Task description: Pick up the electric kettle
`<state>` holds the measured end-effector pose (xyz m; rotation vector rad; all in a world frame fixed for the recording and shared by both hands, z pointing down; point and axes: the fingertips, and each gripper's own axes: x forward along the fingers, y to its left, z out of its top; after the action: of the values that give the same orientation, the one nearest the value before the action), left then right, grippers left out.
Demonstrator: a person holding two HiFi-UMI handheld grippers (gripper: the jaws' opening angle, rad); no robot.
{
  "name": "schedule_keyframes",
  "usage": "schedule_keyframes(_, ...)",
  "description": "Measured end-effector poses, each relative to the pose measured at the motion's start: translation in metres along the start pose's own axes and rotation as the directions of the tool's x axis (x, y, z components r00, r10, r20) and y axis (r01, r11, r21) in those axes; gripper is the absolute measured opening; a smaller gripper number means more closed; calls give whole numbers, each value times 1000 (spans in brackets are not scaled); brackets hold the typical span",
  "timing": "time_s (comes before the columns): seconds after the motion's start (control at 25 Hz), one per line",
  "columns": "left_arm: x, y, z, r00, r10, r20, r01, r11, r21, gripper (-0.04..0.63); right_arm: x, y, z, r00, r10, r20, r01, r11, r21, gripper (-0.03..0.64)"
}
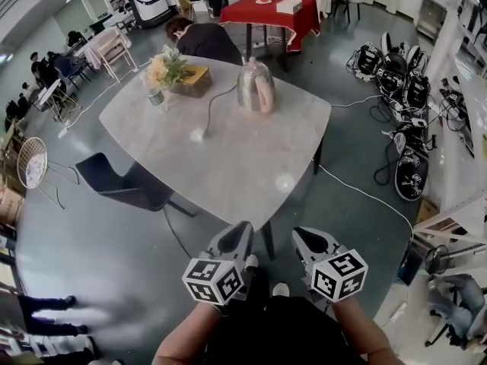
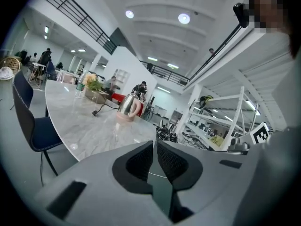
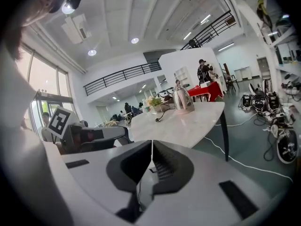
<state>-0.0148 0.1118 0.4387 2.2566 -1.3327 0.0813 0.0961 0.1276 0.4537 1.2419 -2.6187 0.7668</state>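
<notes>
Both grippers hang just short of the counter's (image 1: pixel 228 158) near edge, side by side over the grey floor (image 1: pixel 114 257), each with its marker cube toward the person. On the left gripper (image 1: pixel 242 231), the dark ribbed jaws are closed to a thin slit, with nothing between them, as its own view (image 2: pixel 154 145) shows. The right gripper (image 1: pixel 304 236) is the same: jaws together and empty (image 3: pixel 151 145).

An electric kettle (image 1: pixel 255 87) stands upright on the counter near its far edge, well apart from both grippers. It has a shiny steel body with a pinkish handle and base. Both gripper views catch it far across the pale marbled top (image 2: pixel 129 108) (image 3: pixel 182 99). Its cord (image 1: pixel 214 106) trails over the counter toward the middle, and the plug end lies loose on the surface.

At the counter's far left corner sit flowers (image 1: pixel 166 67) and a wooden box (image 1: pixel 195 80), close together. A dark chair (image 1: pixel 122 181) stands against the counter's left side. A person (image 1: pixel 202 41) sits bent forward just beyond the counter's far edge, and farther off stands a red-clothed table (image 1: pixel 274 12).
</notes>
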Motion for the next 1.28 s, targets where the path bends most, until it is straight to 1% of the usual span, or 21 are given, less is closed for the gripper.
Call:
schedule_keyframes(0.16,28,3,8,999,-43,-20,43,999,9,31,19,-13,17,1000,-9,9,9,1000,-8,8)
schedule_keyframes(0.32,51,16,22,996,-78,-34,79,997,18,31,50,-19,32,1000,-15,8,15,1000,3,8)
schedule_keyframes(0.6,86,62,50,993,-93,-76,94,995,15,31,110,-35,67,999,-48,2,48,999,-9,8)
schedule_keyframes(0.88,110,114,87,992,-107,-69,110,993,38,31,171,-39,101,998,-67,22,67,998,-21,8)
schedule_keyframes(1.0,121,132,98,990,-119,-78,122,992,43,31,189,-40,110,996,-83,28,84,996,-20,8)
schedule_keyframes(1.16,131,153,102,986,-140,-93,145,988,45,31,209,-43,113,992,-119,31,120,993,-16,8)
schedule_keyframes(1.28,141,161,105,984,-149,-99,154,987,45,31,217,-48,116,990,-139,28,139,990,-19,8)
